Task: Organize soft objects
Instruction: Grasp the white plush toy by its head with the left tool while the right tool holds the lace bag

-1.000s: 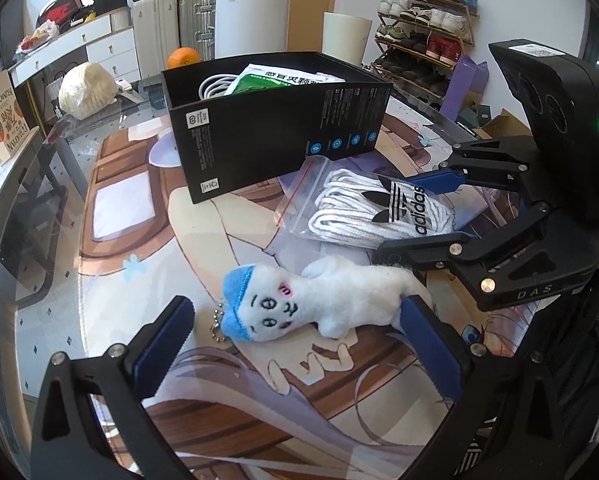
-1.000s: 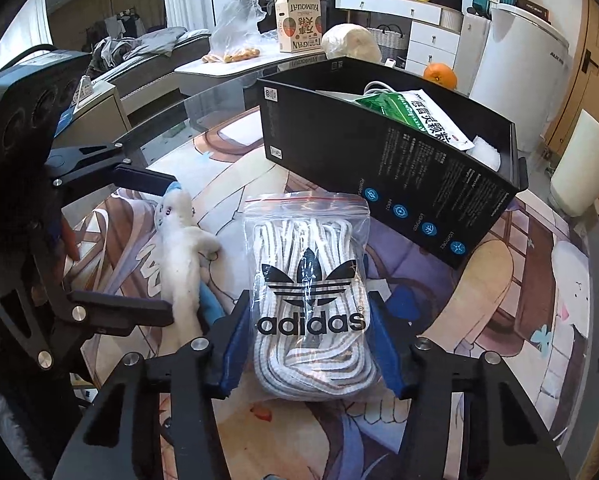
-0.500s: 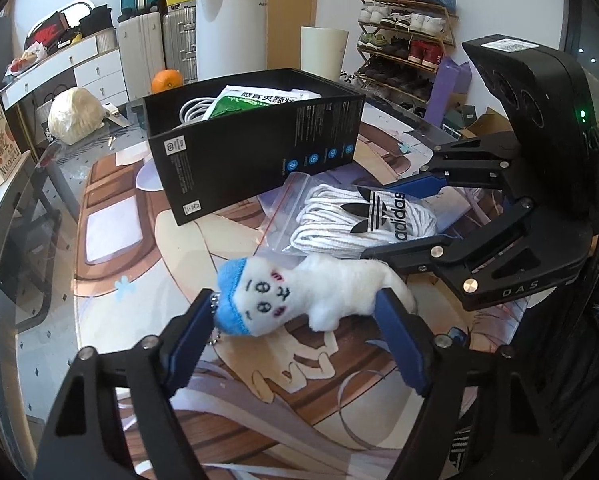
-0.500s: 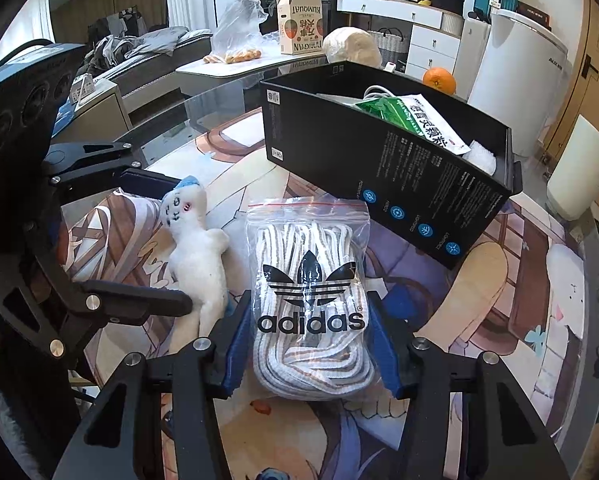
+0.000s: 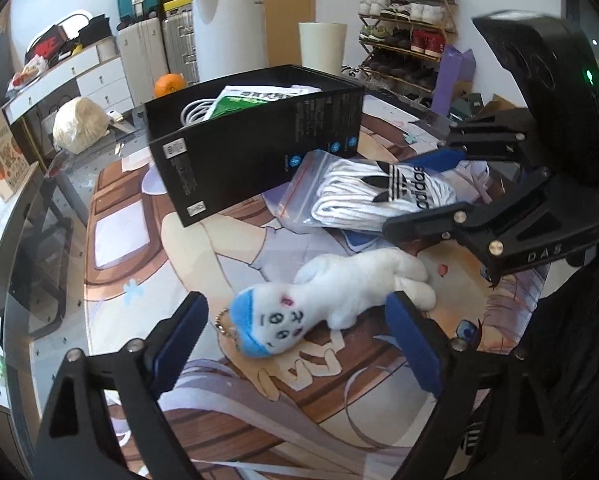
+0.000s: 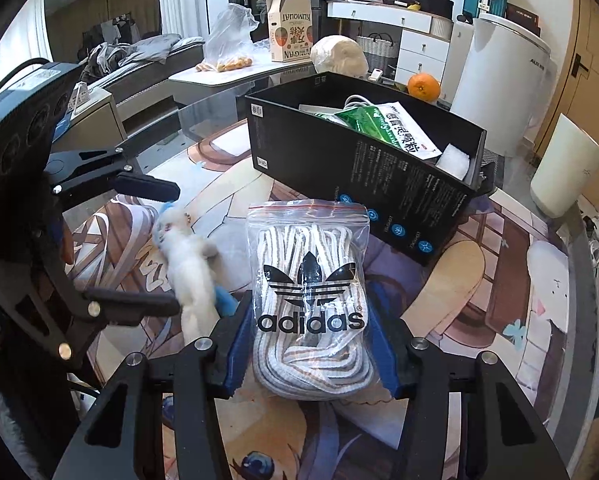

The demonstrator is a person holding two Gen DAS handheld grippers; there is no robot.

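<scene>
Between left tool [image 5: 295,344] opening pads: plush [image 5: 339,296] | right tool [image 6: 311,344] clamps lace bag [image 6: 309,300] | plush face seemingly left-view only

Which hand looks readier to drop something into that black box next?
Probably the right. Its fingers already squeeze the bag of white laces, facing the black box. The left gripper is opening around the plush toy, gripping nothing.
</scene>
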